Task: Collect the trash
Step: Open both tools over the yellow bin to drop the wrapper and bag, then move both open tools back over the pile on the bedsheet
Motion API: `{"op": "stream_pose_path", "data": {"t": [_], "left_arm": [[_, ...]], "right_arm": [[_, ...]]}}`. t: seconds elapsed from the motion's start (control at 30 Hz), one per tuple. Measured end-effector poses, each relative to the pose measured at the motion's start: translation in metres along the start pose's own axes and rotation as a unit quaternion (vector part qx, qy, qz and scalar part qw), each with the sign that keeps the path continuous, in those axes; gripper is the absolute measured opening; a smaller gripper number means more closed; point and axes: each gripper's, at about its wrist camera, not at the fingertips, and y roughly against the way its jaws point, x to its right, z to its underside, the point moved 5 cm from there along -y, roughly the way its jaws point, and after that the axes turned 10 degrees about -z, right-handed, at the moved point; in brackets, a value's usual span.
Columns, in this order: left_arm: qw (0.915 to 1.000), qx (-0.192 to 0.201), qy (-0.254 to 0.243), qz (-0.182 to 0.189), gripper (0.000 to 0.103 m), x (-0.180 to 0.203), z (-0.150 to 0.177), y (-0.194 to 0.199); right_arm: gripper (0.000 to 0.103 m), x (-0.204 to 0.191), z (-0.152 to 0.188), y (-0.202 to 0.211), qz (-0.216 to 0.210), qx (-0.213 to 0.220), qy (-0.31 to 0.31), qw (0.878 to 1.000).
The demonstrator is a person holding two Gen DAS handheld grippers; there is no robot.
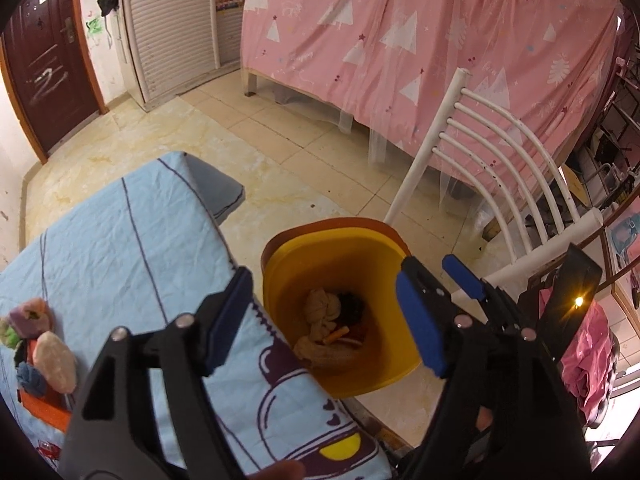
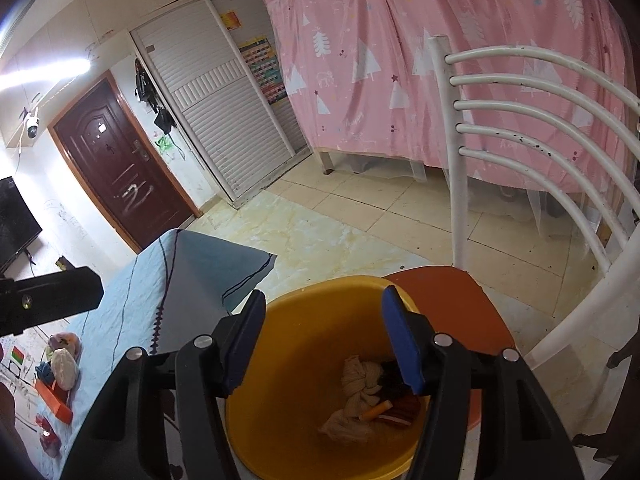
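Both grippers hang over the yellow bin [image 2: 304, 360], jaws apart, nothing held. Left gripper [image 1: 324, 320] is wide open, bin mouth directly below and ahead between its blue pads [image 1: 418, 320]. Right gripper [image 2: 324, 344] is partly open, pointing down into the same bin. Trash sits at the bin bottom, under both: a knotted beige rag [image 2: 358, 384], an orange stick [image 2: 378, 410], dark scraps. Desk with light-blue cloth [image 1: 100, 248] lies left of both grippers; on it, far left, a small pile of colourful lumps [image 1: 40, 344] by an orange box [image 2: 52, 398]. White chair [image 2: 560, 152] stands right of the grippers, bin resting on its orange seat [image 2: 452, 300].
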Motion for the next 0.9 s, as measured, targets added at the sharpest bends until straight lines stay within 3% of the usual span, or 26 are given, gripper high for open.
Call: {"op": "stream_pose_path", "data": {"t": [0.43, 0.9], "left_arm": [[0.9990, 0.027, 0.033, -0.013, 0.071, -0.051, 0.019, 0.046], [0.9886, 0.064, 0.108, -0.084, 0.077, -0.154, 0.052, 0.097]], "right_arm": [[0.054, -0.051, -0.001, 0.012, -0.035, 0.015, 0.054, 0.998], [0.060, -0.136, 0.018, 0.009, -0.108, -0.012, 0.136, 0.985]]}}
